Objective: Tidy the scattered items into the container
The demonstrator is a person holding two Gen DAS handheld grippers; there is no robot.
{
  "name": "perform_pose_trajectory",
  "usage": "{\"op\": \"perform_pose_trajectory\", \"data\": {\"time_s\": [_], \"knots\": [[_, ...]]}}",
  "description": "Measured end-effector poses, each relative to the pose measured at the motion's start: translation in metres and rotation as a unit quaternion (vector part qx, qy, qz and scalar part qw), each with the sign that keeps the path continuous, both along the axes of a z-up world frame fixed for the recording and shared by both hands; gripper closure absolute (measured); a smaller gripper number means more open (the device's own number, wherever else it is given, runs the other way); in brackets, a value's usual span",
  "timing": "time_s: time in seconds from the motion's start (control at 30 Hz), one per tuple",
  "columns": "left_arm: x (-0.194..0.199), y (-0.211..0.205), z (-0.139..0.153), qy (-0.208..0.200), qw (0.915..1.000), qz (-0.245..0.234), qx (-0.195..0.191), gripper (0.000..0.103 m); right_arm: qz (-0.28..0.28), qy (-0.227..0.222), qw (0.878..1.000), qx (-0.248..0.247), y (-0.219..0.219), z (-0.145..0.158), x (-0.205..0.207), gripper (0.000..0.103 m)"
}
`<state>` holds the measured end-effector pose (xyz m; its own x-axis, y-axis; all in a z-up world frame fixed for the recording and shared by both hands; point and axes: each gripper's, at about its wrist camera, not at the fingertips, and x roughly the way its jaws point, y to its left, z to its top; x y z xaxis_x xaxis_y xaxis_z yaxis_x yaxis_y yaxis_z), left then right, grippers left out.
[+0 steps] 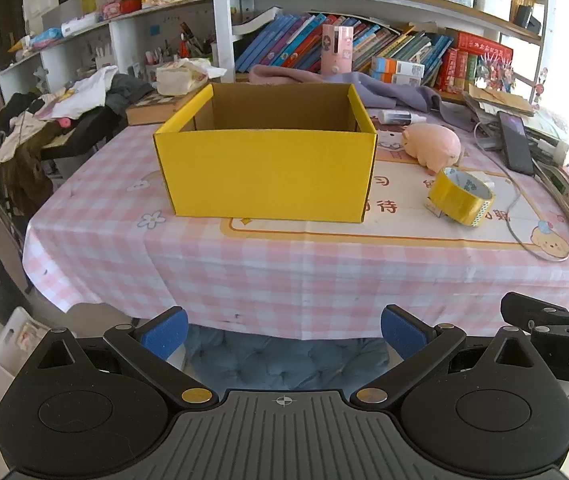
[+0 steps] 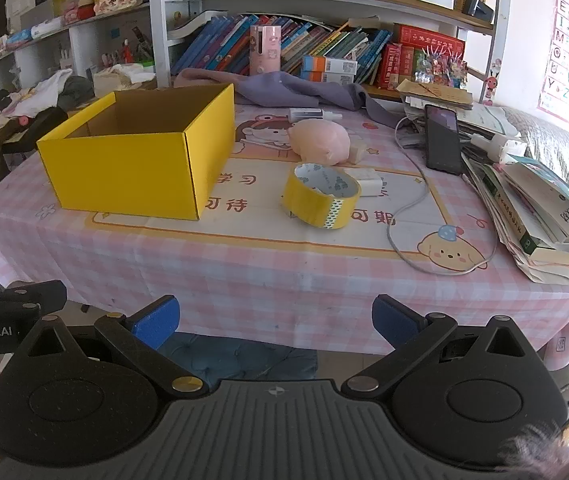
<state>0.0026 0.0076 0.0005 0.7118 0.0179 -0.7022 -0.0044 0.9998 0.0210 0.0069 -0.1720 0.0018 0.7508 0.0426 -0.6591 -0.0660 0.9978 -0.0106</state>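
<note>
An open yellow cardboard box [image 1: 264,172] [image 2: 132,168] stands on the pink checked tablecloth, its inside showing nothing. To its right lie a roll of yellow tape [image 1: 461,197] [image 2: 321,196], a pink plush pig [image 1: 432,146] [image 2: 320,142], a white charger block [image 2: 368,182] with its cable [image 2: 408,216], and a small white bottle [image 1: 398,117] [image 2: 312,114]. My left gripper [image 1: 283,338] hangs open before the table's front edge, facing the box. My right gripper [image 2: 275,326] is open too, short of the edge and below the tape. Nothing is between either pair of blue pads.
A dark phone [image 2: 442,142] leans on stacked books and papers [image 2: 536,216] at the table's right side. A purple cloth [image 2: 284,90] lies behind the box, bookshelves beyond. A blue cushioned seat [image 1: 284,360] sits under the table edge. A clothes-laden desk [image 1: 44,120] stands left.
</note>
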Motion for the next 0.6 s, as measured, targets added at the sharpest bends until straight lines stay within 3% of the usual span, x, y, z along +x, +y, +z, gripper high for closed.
{"op": "perform_pose_trajectory", "data": {"time_s": [0.6], "knots": [[-0.0019,-0.0011,0.004,-0.021,0.9997,-0.011,0.005,0.0,0.006,0.002,1.0,0.001,0.0028,-0.0008,0.0003,0.0]]}}
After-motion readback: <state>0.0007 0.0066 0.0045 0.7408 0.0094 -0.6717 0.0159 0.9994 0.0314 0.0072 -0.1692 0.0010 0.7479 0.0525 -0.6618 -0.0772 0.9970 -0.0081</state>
